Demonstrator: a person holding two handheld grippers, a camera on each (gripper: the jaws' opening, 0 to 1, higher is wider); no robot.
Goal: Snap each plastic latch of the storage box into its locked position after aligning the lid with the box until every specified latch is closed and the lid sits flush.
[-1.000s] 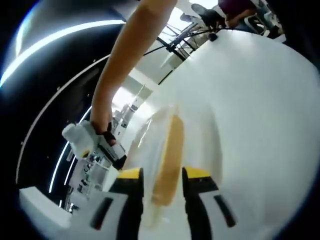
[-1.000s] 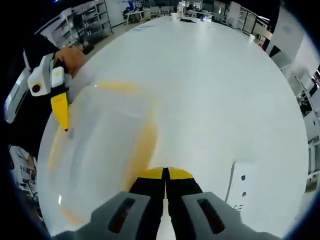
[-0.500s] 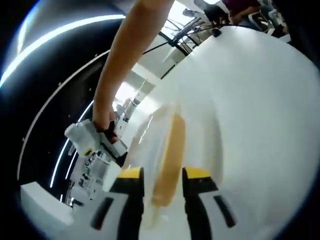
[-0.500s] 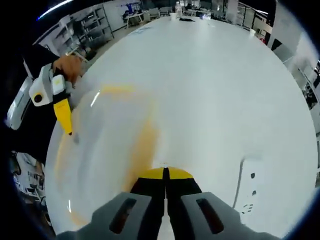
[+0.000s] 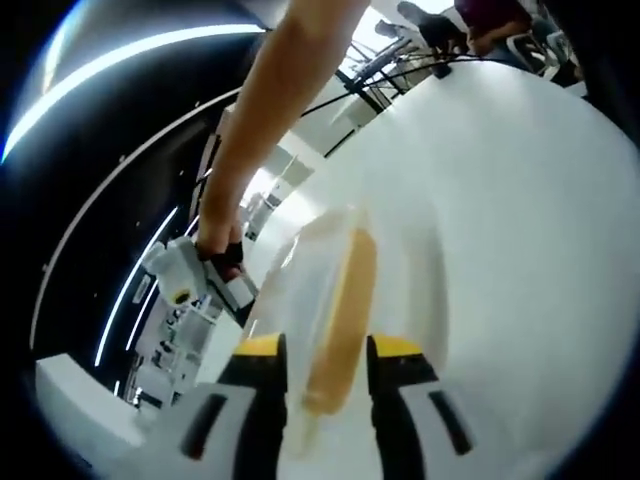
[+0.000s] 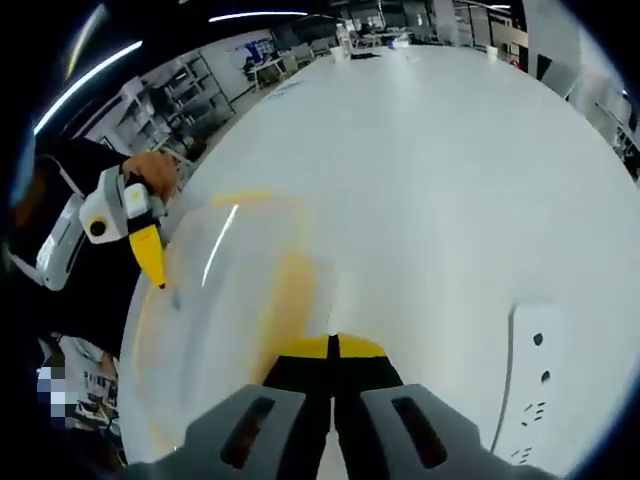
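We are looking along two handheld grippers at a clear plastic storage box [image 6: 215,300] with amber-yellow latches, sitting on a wide white desk [image 6: 450,170] close to its near edge.

In the left gripper view, the left gripper [image 5: 327,355] is reaching over the box with its jaws spread apart, and a long amber latch [image 5: 340,320] on the box is lying in the gap between the two yellow-tipped jaws (whether they are touching it, we cannot tell). The box itself is looking blurred and translucent here. To the left, a person's bare forearm [image 5: 265,120] is coming down to a hand gripping the right gripper [image 5: 200,285], whose white and grey body is sitting just beside the box's far side.

In the right gripper view, the right gripper [image 6: 331,345] is showing its jaws pressed together with nothing between them, their yellow tips resting just beside the box's amber edge. Across the box, the left gripper [image 6: 155,262] is entering from the left, held in a hand, its yellow jaw tip pointing down onto the lid. A white perforated panel [image 6: 535,385] is lying on the desk near its right edge, well apart from the box.
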